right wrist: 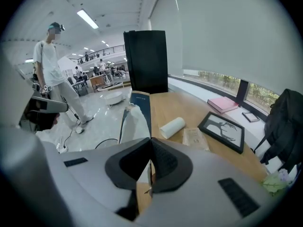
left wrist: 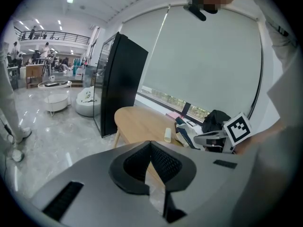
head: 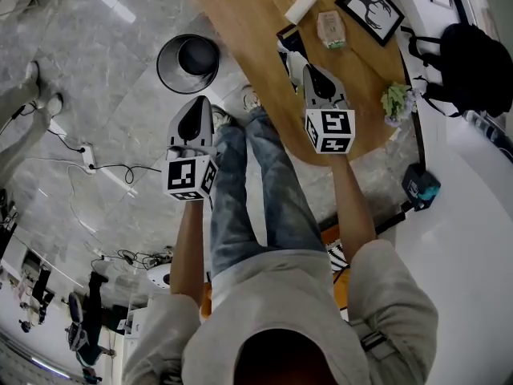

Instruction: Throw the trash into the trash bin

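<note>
With the right gripper (right wrist: 150, 139) clamped on a blue-and-white wrapper (right wrist: 138, 113) over the table (head: 256, 22) and the left gripper (left wrist: 150, 143) closed and empty, the pick-up looks done; next, carry it to the bin (head: 161, 67) and release.

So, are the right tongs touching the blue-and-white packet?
Touching. The right gripper view shows the right tongs shut on the blue-and-white packet, whose lower edge runs down between them.

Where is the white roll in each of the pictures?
Head view: white roll at the top, on the wooden table.
Left gripper view: roll near the middle, on the table.
Right gripper view: roll in the middle, left of the picture frame.
Shared landmark: the wooden table.
</note>
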A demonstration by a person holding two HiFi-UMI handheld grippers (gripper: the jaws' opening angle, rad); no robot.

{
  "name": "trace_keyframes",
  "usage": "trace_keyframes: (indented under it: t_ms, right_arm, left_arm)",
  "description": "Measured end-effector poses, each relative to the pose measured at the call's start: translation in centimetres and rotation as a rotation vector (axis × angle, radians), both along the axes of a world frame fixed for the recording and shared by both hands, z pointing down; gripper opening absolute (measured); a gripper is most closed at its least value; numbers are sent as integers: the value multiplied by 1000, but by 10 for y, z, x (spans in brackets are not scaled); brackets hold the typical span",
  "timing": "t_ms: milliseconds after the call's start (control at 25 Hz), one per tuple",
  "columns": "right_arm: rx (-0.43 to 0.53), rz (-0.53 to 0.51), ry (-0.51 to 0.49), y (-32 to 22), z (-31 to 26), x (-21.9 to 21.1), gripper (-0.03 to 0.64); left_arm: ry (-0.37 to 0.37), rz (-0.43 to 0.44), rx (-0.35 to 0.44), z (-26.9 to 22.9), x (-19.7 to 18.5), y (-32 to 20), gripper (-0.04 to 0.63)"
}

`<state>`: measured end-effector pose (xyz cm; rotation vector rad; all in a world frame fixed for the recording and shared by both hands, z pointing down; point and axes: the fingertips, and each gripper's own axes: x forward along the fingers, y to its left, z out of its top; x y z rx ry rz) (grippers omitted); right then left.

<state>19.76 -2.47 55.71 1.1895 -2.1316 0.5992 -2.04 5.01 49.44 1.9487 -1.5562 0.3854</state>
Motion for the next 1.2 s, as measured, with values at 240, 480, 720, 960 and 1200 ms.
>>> trace_keyframes:
  t_ms: [240, 480, 720, 960, 1200]
  right_arm:
    - [79, -38, -76, 17, -53, -21, 31]
    - [125, -88, -126, 21, -86, -49, 31]
    - [126, -175, -145, 21, -92, -82, 31]
    - [112, -287, -169, 29, -89, -126, 31]
    - [93, -411, -201, 42, -88, -190, 31]
  left_arm:
    - [-6, -34, 19, -6, -9, -1, 17]
    - [-19, -86, 39, -12, -27, 0, 18]
    - [-30, -164, 49, -16, -53, 11, 18]
    - [-43, -266, 46, -16, -86, 36, 18]
    - [-61, -386, 40, -17, -133, 67, 18]
